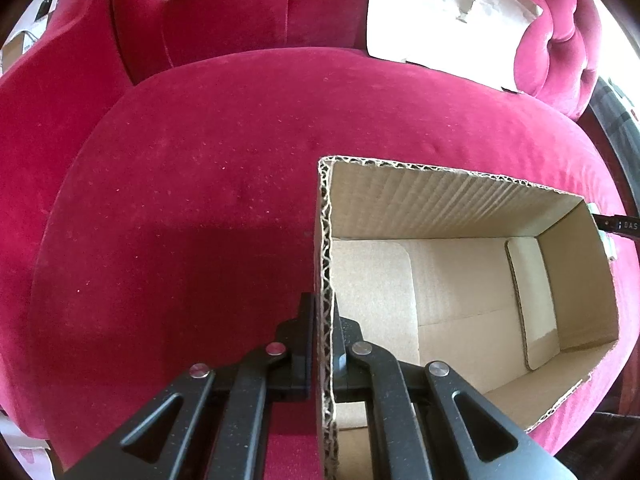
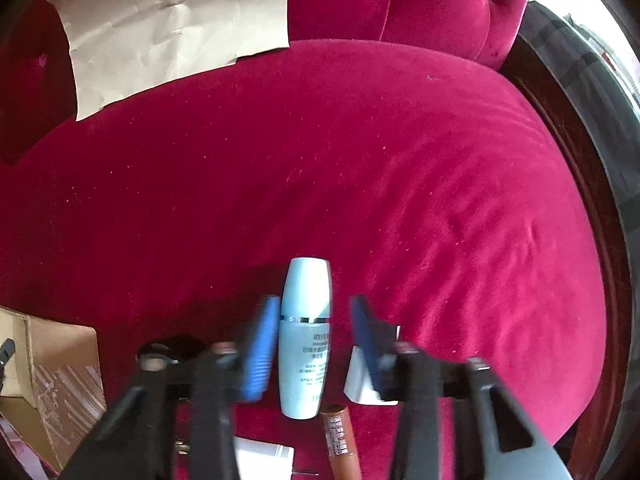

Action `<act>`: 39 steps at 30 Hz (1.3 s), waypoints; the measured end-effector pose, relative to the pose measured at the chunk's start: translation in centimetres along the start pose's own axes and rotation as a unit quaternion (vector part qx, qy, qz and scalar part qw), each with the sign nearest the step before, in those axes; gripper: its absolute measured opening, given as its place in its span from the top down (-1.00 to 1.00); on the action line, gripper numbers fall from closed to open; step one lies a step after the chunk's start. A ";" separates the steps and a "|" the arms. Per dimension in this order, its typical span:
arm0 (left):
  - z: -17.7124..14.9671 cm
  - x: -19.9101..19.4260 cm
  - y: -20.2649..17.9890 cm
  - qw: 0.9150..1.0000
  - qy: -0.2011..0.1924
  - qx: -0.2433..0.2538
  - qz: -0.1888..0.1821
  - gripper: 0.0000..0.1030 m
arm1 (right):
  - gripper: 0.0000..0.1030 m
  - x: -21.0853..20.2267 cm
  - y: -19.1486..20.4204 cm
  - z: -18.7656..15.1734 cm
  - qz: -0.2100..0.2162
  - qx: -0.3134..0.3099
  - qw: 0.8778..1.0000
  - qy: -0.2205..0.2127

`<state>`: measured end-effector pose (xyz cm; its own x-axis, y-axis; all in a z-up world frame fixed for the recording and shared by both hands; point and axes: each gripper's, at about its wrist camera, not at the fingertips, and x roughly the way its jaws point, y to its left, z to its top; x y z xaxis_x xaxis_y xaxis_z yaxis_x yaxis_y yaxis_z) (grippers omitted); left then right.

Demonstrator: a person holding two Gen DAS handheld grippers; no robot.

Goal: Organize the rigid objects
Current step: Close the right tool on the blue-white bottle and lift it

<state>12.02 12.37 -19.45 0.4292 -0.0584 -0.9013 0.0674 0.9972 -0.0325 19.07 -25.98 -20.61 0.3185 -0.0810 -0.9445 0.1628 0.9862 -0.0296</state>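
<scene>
Left wrist view first: the left gripper (image 1: 323,344) is clamped tight on the near wall of the cardboard box (image 1: 440,208), one finger outside, one inside, pinching the corrugated edge. The box sits open-topped on the red velvet seat (image 1: 200,200) and looks empty, only bare flaps on its floor. That wall is stiff enough to steady the box, though thin corrugated board could crease under a hard pull. A sheet of pale paper (image 1: 432,12) leans against the backrest behind.

Over to the right wrist view: the right gripper (image 2: 316,344) is pointing down over a pale blue bottle (image 2: 306,340) lying on the cushion, cap end away from the camera. The blue pads (image 2: 260,352) are blurred. The left one looks to be at the bottle's side, the right one stands clear with a gap showing, so no grip yet. Just beside the bottle lie a white block (image 2: 360,380) and a brown tube (image 2: 340,436), with the box corner (image 2: 48,360) away at the lower left.

My read on the bottle: hard, smooth plastic or glass, light, and glossy enough to slip or roll. The straight lower body below the silver band looks the safest place to squeeze, square across the sides, rather than the tapering cap.
</scene>
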 end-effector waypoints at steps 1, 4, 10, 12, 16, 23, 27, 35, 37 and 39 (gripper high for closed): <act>0.0 0.0 -0.2 1.000 -0.001 0.000 0.002 0.93 | 0.47 0.0 0.0 0.1 0.001 0.004 1.000 0.000; -0.1 0.0 -0.3 1.000 -0.004 -0.001 0.008 0.93 | 0.47 -0.1 0.0 0.2 0.003 0.009 1.000 -0.003; -0.2 0.1 -0.6 1.000 -0.004 -0.004 0.011 0.93 | 0.48 -1.0 -0.6 -0.2 0.005 0.010 1.000 -0.008; -0.2 0.1 -0.5 1.000 -0.004 -0.007 0.010 0.93 | 0.48 -1.5 -0.6 -0.3 0.006 0.009 1.000 -0.013; -0.1 0.1 -0.4 1.000 -0.002 -0.010 0.010 0.93 | 0.48 -2.5 -0.5 -0.4 0.007 0.005 1.000 -0.018; -0.1 0.1 -0.3 1.000 -0.006 -0.016 0.012 0.94 | 0.48 -4.8 -0.2 -0.4 0.012 -0.002 0.999 -0.039; -0.2 0.1 -0.3 1.000 -0.006 -0.019 0.013 0.94 | 0.48 -5.8 0.2 -0.3 0.017 -0.005 0.999 -0.046; -0.2 0.0 -0.6 1.000 -0.009 -0.014 0.017 0.95 | 0.48 -8.4 2.4 0.0 0.023 -0.024 0.997 -0.073; -0.2 0.0 -0.7 1.000 -0.009 -0.015 0.017 0.95 | 0.48 -8.8 2.9 -0.1 0.028 -0.028 0.996 -0.076; -0.3 0.0 -0.8 1.000 -0.008 -0.016 0.018 0.95 | 0.48 -9.2 3.5 -0.1 0.033 -0.033 0.996 -0.078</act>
<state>11.71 11.62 -19.51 0.4460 -0.0224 -0.8947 0.0231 0.9996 -0.0135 16.59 -21.74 -12.06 0.4680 -0.0326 -0.8831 0.0761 0.9971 0.0036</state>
